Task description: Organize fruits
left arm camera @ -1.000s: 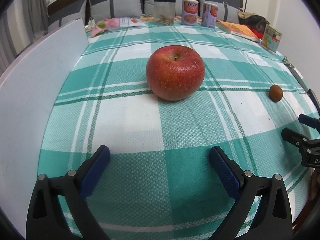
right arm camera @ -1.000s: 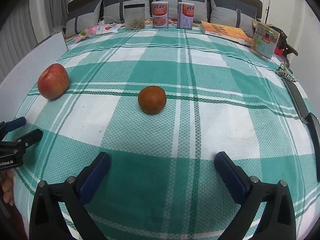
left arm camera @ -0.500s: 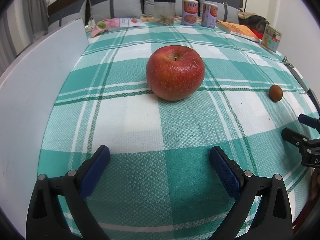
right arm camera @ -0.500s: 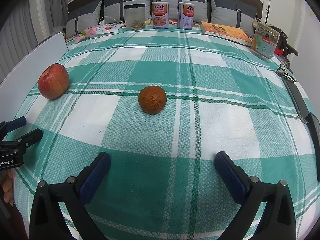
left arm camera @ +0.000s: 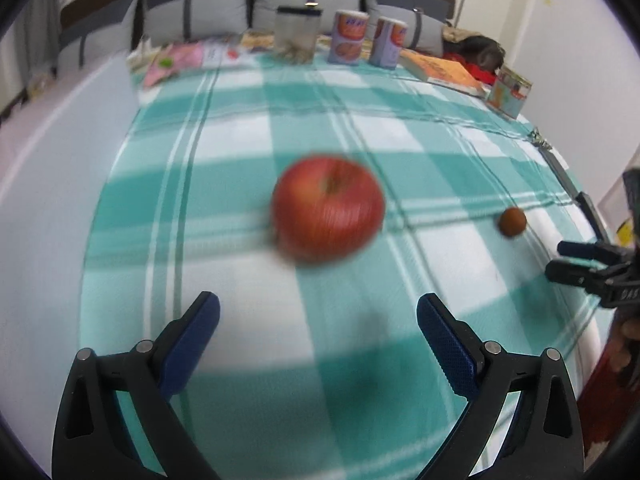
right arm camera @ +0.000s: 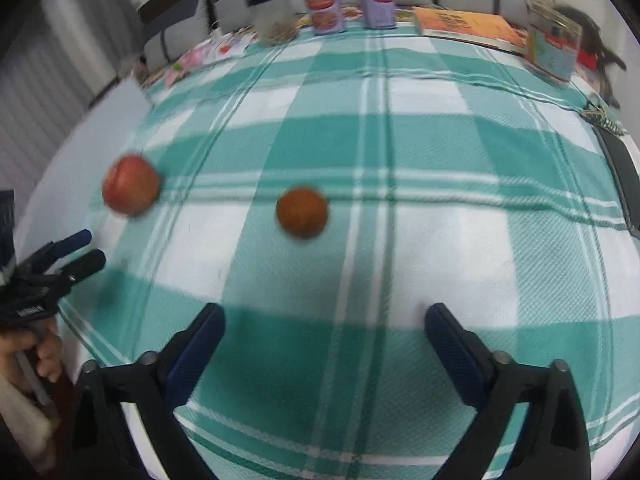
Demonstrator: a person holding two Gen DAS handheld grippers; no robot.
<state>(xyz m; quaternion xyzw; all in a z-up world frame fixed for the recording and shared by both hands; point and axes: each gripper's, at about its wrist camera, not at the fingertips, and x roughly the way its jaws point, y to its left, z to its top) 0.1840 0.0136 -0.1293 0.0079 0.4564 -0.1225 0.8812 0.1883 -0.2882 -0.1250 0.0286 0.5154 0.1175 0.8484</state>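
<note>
A red apple (left arm camera: 328,208) lies on the green-and-white checked cloth (left arm camera: 248,360), straight ahead of my left gripper (left arm camera: 318,318), which is open with nothing between its blue pads. A small orange fruit (right arm camera: 302,213) lies ahead of my right gripper (right arm camera: 324,322); its jaws are wide and closing, with nothing between them. The apple (right arm camera: 130,190) also shows at the left of the right wrist view, and the orange fruit (left arm camera: 512,221) at the right of the left wrist view. Each gripper appears at the edge of the other's view: the right one (left arm camera: 568,260), the left one (right arm camera: 86,248).
A white board (left arm camera: 44,208) stands along the cloth's left side. At the far edge stand a clear jar (left arm camera: 298,36), two cans (left arm camera: 348,38), a book (left arm camera: 444,70) and a small box (left arm camera: 510,92). A dark strap (right arm camera: 624,176) lies along the right edge. Grey cushions line the back.
Both views are now blurred and have tilted up from the cloth. The apple and the orange fruit sit lower in their views. Neither fruit has shifted on the cloth.
</note>
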